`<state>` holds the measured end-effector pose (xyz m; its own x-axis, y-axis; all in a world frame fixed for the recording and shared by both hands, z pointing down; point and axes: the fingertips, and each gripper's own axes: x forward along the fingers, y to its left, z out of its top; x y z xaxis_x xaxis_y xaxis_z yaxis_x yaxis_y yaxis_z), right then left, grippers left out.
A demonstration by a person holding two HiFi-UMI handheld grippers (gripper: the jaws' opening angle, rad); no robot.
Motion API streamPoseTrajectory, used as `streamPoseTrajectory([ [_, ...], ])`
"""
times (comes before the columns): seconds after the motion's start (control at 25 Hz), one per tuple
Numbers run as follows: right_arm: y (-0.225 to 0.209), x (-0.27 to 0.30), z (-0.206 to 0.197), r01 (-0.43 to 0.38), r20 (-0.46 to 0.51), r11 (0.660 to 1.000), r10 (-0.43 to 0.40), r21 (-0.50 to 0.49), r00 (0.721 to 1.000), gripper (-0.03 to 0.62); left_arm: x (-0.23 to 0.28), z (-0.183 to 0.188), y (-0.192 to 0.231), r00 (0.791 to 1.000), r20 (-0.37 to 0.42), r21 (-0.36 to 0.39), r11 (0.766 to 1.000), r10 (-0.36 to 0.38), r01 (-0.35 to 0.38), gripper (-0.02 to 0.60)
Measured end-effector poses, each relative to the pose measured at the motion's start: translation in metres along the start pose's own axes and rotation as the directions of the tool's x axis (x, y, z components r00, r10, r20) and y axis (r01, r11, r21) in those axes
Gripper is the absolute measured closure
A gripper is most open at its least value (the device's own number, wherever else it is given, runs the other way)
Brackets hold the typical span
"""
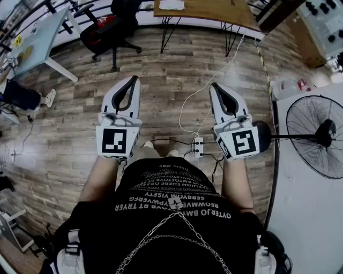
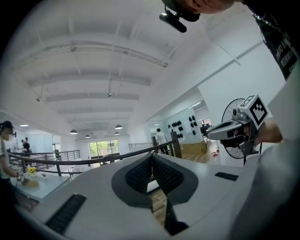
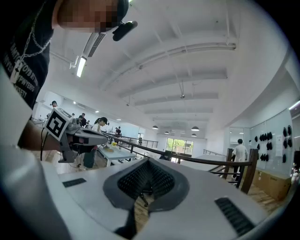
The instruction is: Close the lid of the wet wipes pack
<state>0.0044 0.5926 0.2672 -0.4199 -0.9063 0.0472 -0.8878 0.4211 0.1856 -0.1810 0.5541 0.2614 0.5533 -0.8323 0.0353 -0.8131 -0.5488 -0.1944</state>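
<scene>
- Your left claw [image 2: 151, 157]: jaws together at the tips, nothing between them. Dark textured pads [image 2: 138, 176] frame a small oval gap behind the tips.
- Your right claw [image 3: 149, 163]: same, jaws fully closed and empty.
- Both claws point level and away from you, side by side but well apart. Each has a white shell and a black-and-white marker cube [image 1: 114, 142] at its near end.
- Wet wipes pack: in none of the views, so I can't tell its place, lid or long axis.
- Under the claws: grey-brown wood-plank floor [image 1: 161, 69], boards running left to right.
- White power strip [image 1: 198, 145] lies on the floor between the claws, near your feet. A white cable [image 1: 185, 107] trails to the far side.
- Right: black pedestal fan [image 1: 316, 136] with a round wire cage.
- Far left: black office chair [image 1: 110, 27].
- Far right: wooden table [image 1: 214, 10] on thin dark legs.
</scene>
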Motion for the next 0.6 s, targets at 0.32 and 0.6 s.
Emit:
streamPoseTrajectory([
  [0.32,-0.005,-0.019,-0.015,0.003,-0.013,0.998,-0.003,0.065,1.0,0.58,-0.013,-0.007,-0.014,1.0,-0.021,0.006,1.0,0.016,-0.016,0.554],
  [0.6,-0.001,-0.005,-0.033,-0.008,-0.031,0.995,0.011,0.099,0.999,0.514,-0.002,-0.023,-0.002,0.998,-0.061,0.006,1.0,0.015,-0.015,0.554],
])
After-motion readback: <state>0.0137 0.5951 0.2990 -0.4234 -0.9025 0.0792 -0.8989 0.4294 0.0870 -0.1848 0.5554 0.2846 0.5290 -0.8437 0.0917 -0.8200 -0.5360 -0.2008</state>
